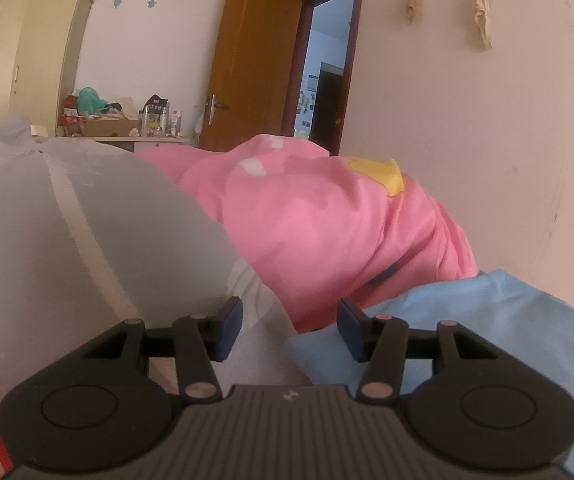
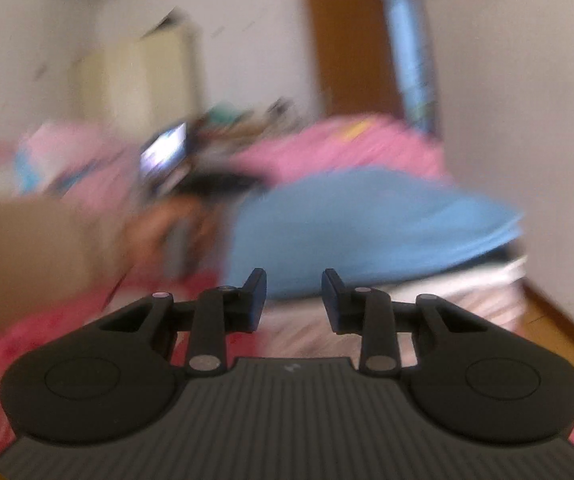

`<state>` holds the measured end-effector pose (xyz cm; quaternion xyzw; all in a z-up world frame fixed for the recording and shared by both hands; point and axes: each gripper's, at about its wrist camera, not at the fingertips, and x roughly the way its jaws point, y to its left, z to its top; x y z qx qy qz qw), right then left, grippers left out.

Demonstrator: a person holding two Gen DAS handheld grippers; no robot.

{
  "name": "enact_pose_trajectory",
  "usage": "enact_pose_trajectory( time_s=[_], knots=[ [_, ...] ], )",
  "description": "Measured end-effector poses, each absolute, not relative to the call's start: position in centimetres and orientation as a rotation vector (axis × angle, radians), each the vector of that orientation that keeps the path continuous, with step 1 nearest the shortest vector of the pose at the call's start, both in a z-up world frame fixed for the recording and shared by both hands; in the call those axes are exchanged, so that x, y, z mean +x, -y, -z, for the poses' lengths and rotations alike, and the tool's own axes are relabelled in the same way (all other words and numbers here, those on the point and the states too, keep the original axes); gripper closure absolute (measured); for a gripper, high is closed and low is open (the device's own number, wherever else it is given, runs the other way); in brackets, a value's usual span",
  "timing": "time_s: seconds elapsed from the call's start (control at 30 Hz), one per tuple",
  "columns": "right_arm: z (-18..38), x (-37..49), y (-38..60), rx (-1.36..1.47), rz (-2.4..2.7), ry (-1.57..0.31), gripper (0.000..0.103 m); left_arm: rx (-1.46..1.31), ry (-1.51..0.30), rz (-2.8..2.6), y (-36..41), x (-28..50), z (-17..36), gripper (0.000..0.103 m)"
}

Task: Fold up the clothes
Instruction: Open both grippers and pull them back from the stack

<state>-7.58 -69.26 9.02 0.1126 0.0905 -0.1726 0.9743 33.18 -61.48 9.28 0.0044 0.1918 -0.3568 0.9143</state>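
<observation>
- Blue cloth (image 1: 487,320) lies just in front of the pink quilt (image 1: 327,220).
- Left gripper (image 1: 290,330) hangs apart, empty, near that quilt.
- Right gripper (image 2: 294,300) stands apart, empty.

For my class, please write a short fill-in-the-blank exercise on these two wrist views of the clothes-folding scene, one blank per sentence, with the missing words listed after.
1. The quilt heaped on the bed behind the clothes is ____ in colour.
2. The garment at the left gripper's right finger is light ____.
3. The wooden door at the back of the room stands ____.
4. Between the fingers of the right gripper there is ____.

Missing words: pink; blue; open; nothing
</observation>
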Motion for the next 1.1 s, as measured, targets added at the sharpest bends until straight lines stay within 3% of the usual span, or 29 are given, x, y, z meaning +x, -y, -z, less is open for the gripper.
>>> enact_pose_trajectory(
  time_s=[0.13,0.3,0.37,0.5,0.6,0.77,0.97,1.1],
  knots=[
    [-9.5,-6.6,75.8,0.319,0.501,-0.110,0.073,-0.021,-0.418,0.793,58.9,31.2,-10.8,0.047],
    [-4.8,-8.1,78.9,0.551,0.637,-0.197,0.072,0.036,-0.416,0.895,53.3,26.7,-12.9,0.035],
    [-2.9,-10.7,77.4,0.602,0.662,-0.193,0.072,0.080,-0.401,0.926,50.4,24.3,-13.3,0.023],
    [-1.2,-14.7,71.1,0.586,0.676,-0.245,0.070,0.136,-0.380,0.946,44.3,19.5,-13.4,0.015],
    [-1.6,-16.8,65.6,0.524,0.649,-0.272,0.057,0.132,-0.372,0.955,39.6,15.9,-13.1,0.007],
    [-4.7,-18.6,57.4,0.427,0.578,-0.239,0.016,0.056,-0.421,0.961,32.3,10.2,-12.3,0.001],
    [-7.4,-18.8,49.4,0.339,0.557,-0.229,0.002,0.004,-0.481,0.914,25.4,5.6,-11.2,0.000],
    [-8.4,-18.4,44.9,0.305,0.580,-0.265,0.001,0.018,-0.477,0.902,22.0,3.1,-10.9,0.000]
  ],
)
